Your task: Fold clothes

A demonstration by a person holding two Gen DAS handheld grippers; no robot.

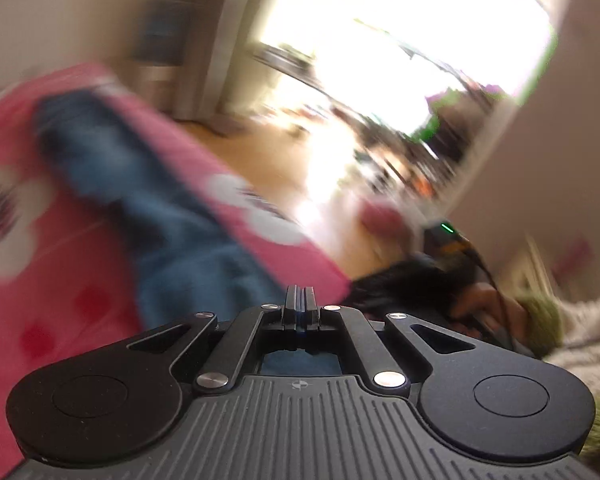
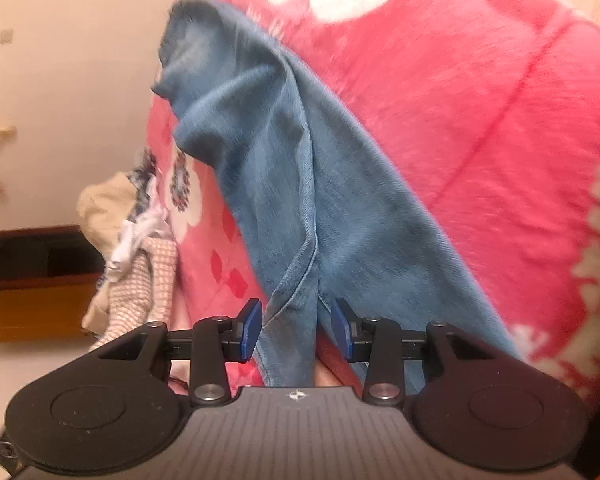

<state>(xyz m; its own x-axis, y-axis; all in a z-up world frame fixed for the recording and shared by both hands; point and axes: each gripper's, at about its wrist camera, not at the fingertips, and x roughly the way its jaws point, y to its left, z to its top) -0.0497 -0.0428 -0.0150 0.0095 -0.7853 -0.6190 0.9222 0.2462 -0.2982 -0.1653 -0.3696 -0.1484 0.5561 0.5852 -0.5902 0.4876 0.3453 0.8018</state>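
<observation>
Beige walls (image 2: 72, 60), wood floor (image 1: 260, 152), glaring bright window (image 1: 400, 32), dark wooden shelf (image 2: 32, 256) by the wall

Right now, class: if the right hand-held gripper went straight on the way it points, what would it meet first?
The right hand-held gripper would probably meet the blue jeans first; a fold of the denim already sits between its open jaws.

My left gripper (image 1: 299, 300) is matte black, silver screws, ribbed grey base; my right gripper (image 2: 296, 330) matches it, with blue pads (image 2: 249, 328) above that base
</observation>
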